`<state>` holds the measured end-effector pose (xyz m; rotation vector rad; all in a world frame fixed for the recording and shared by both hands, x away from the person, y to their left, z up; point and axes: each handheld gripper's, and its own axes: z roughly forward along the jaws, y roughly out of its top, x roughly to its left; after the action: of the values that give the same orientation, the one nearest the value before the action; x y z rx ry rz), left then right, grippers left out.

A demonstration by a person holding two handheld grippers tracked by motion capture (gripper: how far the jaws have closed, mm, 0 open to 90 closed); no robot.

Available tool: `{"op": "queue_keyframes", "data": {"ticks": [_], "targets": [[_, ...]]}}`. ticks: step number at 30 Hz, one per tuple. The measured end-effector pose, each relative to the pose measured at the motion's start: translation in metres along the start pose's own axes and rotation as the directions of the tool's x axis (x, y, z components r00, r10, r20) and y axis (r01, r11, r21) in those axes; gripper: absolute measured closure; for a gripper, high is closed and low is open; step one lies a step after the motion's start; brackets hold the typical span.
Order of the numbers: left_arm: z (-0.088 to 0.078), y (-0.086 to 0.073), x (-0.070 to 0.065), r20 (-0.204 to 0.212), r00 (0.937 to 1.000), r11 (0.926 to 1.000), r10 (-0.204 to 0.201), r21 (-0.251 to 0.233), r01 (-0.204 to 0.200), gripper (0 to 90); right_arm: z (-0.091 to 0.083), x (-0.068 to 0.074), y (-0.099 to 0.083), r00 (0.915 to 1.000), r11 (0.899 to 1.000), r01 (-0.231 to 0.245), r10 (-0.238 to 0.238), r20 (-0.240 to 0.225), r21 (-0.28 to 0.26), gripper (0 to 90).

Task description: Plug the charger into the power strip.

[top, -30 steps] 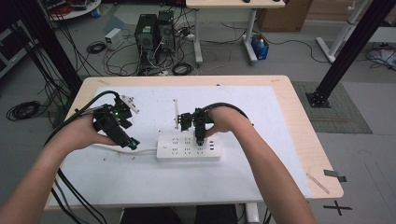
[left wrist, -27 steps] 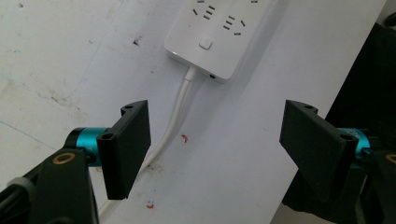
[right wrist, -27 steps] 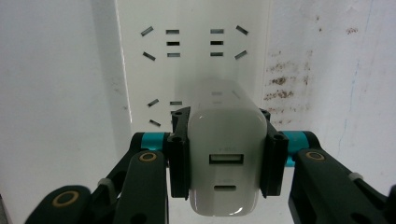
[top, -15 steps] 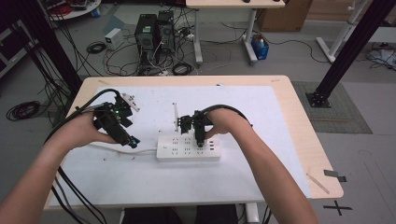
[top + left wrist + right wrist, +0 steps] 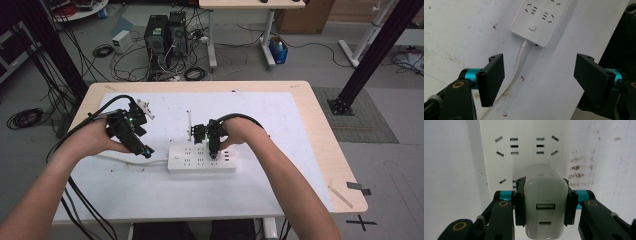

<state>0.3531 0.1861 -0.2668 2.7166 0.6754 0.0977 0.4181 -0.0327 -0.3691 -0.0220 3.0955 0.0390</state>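
1 charger (image 5: 545, 202) in R gripper (image 5: 545, 201) (clamped) over pwr strip (image 5: 190, 161).

No legible text — charger (image 5: 545, 202) print too blurred.

Left hand-held gripper (image 5: 539, 77) gapes wide; right hand-held gripper (image 5: 545, 202) is clamped.

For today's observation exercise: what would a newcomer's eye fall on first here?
The white charger clamped in the right claw, poised over the power strip at mid-table. Next, the left claw, open above the strip's cord, near its switch end.
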Motion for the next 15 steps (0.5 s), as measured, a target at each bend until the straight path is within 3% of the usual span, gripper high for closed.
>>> {"op": "queue_keyframes", "data": {"ticks": [3,4,5,6,7,8,10,11,12,15], "targets": [[-0.002,0.0,0.003,0.001,1.0,1.0,0.006,0.005,-0.006,24.9,-0.001,-0.003,-0.004,0.9997,0.999,-0.012,0.011,-0.02,-0.035,61.6],[-0.002,0.0,0.004,0.001,1.0,1.0,0.002,0.003,-0.002,24.9,-0.001,-0.006,-0.006,0.9993,0.998,-0.029,0.027,-0.027,-0.049,55.6],[-0.002,-0.001,0.006,0.002,1.0,1.0,0.004,0.002,-0.004,24.9,-0.005,-0.008,-0.008,0.9961,0.995,-0.078,0.075,-0.047,-0.067,51.7],[-0.002,-0.001,0.007,0.002,1.0,1.0,0.003,0.005,-0.003,24.9,-0.009,-0.01,-0.012,0.9928,0.991,-0.095,0.087,-0.082,-0.099,47.5],[-0.001,-0.001,0.008,0.0,1.0,1.0,0.0,0.005,0.0,24.9,-0.015,-0.01,-0.016,0.992,0.986,-0.113,0.105,-0.07,-0.126,37.8],[-0.001,-0.001,0.009,-0.003,1.0,1.0,0.001,0.007,0.0,24.9,-0.021,-0.012,-0.019,0.9866,0.978,-0.161,0.155,-0.049,-0.135,35.9],[-0.002,0.0,0.011,-0.013,0.9999,1.0,-0.004,0.004,0.004,24.8,-0.033,-0.012,-0.03,0.9819,0.968,-0.188,0.182,-0.053,-0.166,31.2],[-0.003,0.001,0.012,-0.024,0.9997,1.0,-0.002,0.006,0.003,22.1,-0.039,-0.012,-0.035,0.9746,0.958,-0.224,0.219,-0.046,-0.178,26.3],[-0.003,0.002,0.013,-0.03,0.9995,1.0,-0.009,-0.001,0.009,20.8,-0.045,-0.013,-0.041,0.9608,0.942,-0.277,0.274,-0.04,-0.188,22.0],[-0.004,0.006,0.016,-0.04,0.9991,0.9999,-0.015,-0.006,0.015,20.7,-0.065,-0.011,-0.063,0.9293,0.9,-0.358,0.369,-0.003,-0.246,22.1]]}}
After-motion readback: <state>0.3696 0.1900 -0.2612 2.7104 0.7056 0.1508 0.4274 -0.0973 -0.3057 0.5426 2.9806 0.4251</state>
